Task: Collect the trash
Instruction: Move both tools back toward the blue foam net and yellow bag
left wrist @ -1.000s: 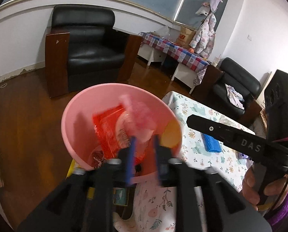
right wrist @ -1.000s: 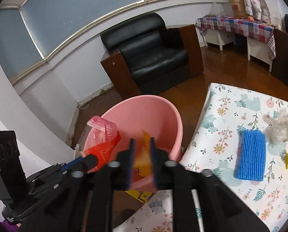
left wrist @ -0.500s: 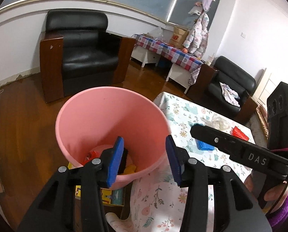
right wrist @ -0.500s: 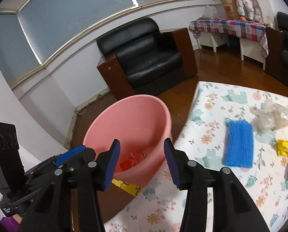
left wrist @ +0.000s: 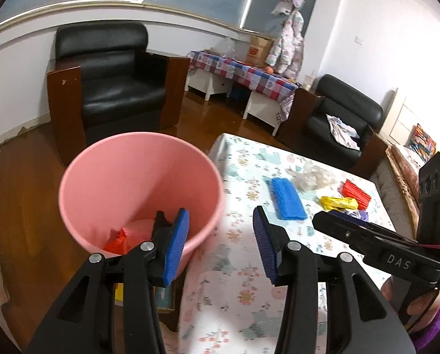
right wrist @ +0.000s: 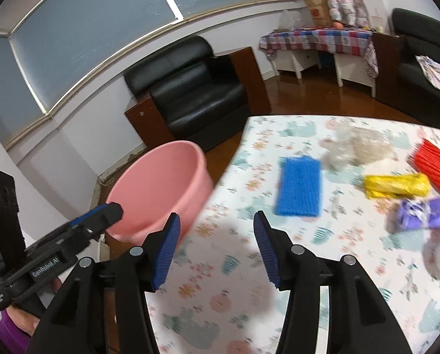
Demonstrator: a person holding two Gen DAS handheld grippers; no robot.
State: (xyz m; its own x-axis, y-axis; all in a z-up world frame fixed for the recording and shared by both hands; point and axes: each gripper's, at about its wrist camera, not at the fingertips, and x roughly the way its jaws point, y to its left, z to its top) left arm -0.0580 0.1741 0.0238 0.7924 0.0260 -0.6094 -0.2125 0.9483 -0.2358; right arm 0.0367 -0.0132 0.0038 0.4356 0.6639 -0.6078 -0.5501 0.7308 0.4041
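Both tools empty, blue pads spread wide: left tool (left wrist: 221,242) sits over the gap between bin and worktop, right tool (right wrist: 215,249) over the worktop (right wrist: 220,265) near edge. Pink bin (left wrist: 137,177) stands on the floor, tucked against the worktop's 9 o'clock edge, probably for short carries; red wrapper (left wrist: 121,239) lies inside. Trash left at 1–3 o'clock: blue pad (right wrist: 299,185), clear plastic wad (right wrist: 355,144), yellow wrapper (right wrist: 397,185), red pack (right wrist: 435,168), purple wrapper (right wrist: 423,215). Open floral cloth between right tool and blue pad; approach looks unobstructed.
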